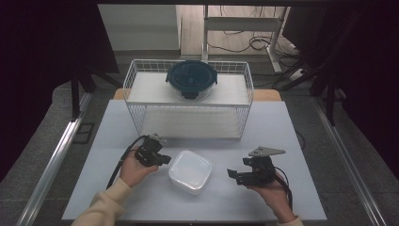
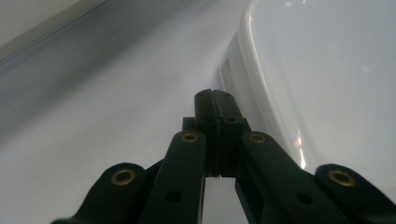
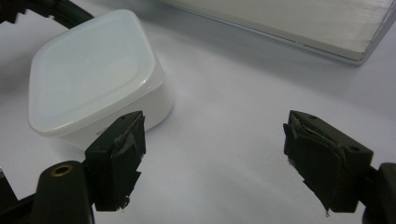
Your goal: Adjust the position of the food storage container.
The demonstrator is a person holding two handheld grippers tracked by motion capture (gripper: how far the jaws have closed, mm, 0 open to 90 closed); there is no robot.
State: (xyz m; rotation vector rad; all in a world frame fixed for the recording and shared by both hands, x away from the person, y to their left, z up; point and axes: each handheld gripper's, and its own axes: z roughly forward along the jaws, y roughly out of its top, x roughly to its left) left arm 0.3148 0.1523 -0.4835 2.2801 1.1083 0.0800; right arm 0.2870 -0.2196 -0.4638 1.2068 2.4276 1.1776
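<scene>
A white square lidded container (image 1: 189, 172) sits on the table near the front, between my two grippers. My left gripper (image 1: 163, 160) is shut, its tips just beside the container's left edge (image 2: 243, 70); whether they touch it I cannot tell. In the left gripper view the jaws (image 2: 214, 99) are pressed together with nothing between them. My right gripper (image 1: 231, 174) is open, a short way to the right of the container. In the right gripper view the container (image 3: 88, 70) lies ahead to the left of the wide-apart jaws (image 3: 212, 158).
A white wire basket rack (image 1: 188, 101) stands at the back of the table. On its top shelf rests a round glass container with a dark teal lid (image 1: 191, 79). The rack's lower shelf edge (image 3: 299, 28) is ahead of the right gripper. The table (image 1: 263, 202) ends close behind both hands.
</scene>
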